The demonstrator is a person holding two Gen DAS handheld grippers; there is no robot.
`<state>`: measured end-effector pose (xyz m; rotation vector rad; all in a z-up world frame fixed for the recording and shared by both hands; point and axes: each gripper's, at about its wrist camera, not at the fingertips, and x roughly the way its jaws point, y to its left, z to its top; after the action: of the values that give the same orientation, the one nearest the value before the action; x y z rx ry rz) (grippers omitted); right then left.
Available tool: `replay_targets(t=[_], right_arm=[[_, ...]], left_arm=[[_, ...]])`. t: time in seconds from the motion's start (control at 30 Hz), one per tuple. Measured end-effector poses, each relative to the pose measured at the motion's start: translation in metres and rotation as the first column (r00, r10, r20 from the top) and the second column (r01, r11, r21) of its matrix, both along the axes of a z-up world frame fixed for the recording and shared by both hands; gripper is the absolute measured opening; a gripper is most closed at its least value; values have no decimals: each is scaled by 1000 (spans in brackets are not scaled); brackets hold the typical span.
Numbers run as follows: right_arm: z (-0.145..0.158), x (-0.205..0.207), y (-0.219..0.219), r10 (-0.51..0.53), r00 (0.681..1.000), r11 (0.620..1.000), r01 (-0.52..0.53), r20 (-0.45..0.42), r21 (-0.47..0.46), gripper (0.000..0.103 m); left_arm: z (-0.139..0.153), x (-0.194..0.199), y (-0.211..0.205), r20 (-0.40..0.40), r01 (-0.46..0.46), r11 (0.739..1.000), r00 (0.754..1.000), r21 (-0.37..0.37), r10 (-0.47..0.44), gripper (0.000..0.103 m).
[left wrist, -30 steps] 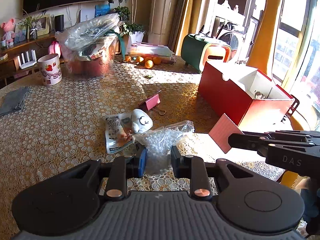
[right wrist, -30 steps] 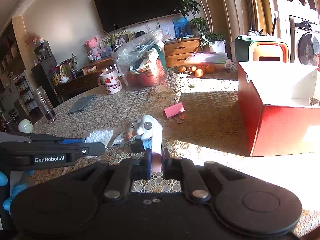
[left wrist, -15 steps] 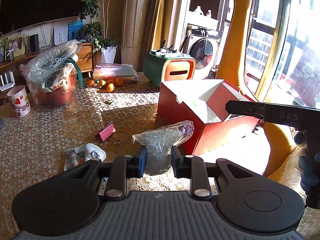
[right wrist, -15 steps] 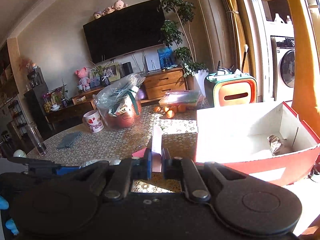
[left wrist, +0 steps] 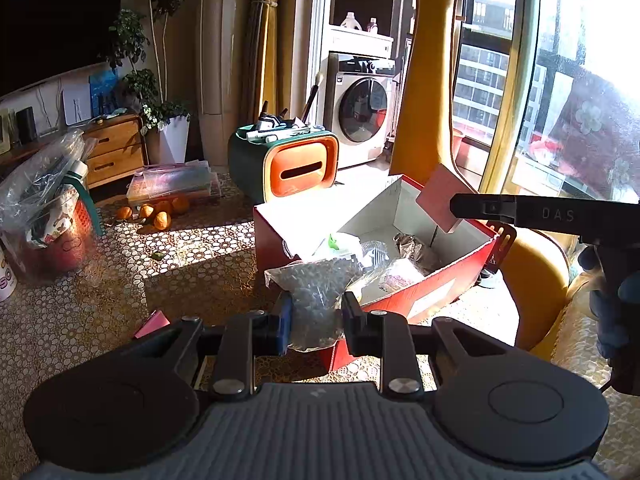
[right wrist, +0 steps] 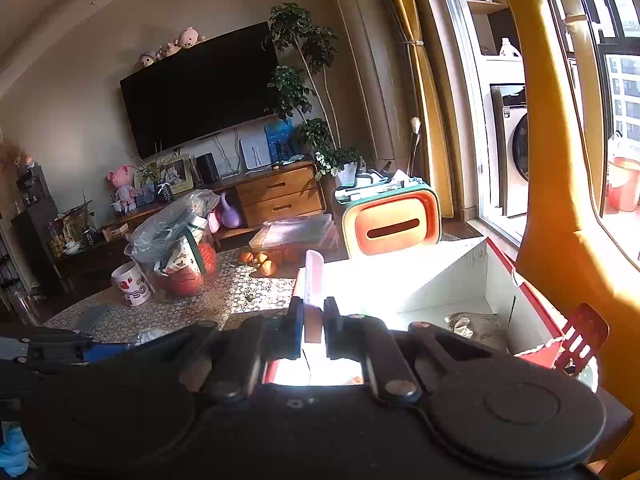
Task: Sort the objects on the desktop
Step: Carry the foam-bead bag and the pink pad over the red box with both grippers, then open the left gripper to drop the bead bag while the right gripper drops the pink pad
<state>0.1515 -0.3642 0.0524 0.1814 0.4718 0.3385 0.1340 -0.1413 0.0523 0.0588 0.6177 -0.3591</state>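
Observation:
My left gripper (left wrist: 316, 316) is shut on a clear plastic bag of small white pieces (left wrist: 320, 292) and holds it above the near edge of the open red box (left wrist: 440, 284). My right gripper (right wrist: 313, 320) is shut on a thin pink card (right wrist: 313, 284), held on edge over the box (right wrist: 532, 304). In the left wrist view the card (left wrist: 438, 200) hangs over the box's far right side. Inside the box lie a crumpled foil packet (left wrist: 412, 246), a clear wrapper and a white item with a green bit (left wrist: 340, 242).
A pink binder clip (left wrist: 154, 322) lies on the patterned tablecloth left of my left gripper. Further back stand a green and orange tissue box (left wrist: 296, 164), several oranges (left wrist: 154, 212), a red basket under a plastic bag (left wrist: 44, 216) and a strawberry mug (right wrist: 132, 284).
Both grippers have lifted and swung right from the table's middle to over the red box, carrying the bag and the pink card. The white toy and snack packet are out of view.

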Motion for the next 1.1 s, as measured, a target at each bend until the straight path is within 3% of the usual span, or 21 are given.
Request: replay_targets(t=[0.4,0.87,1.1], right_arm=[[-25,37,-55,-108,992,994,107,-71,-18,9],[-62,87,-66,-130,974,992,129,-187,-17,6],[-74,90,-71,-120,968,993,119,-219,-20,13]], left_arm=[[-12,54,-59,-31,86,993,996,82,-83,25],[-49,132,-108,-192,133,985,975,112,-110,25],[-66,152,-130,-250,195,972,955,130,-158,25]])
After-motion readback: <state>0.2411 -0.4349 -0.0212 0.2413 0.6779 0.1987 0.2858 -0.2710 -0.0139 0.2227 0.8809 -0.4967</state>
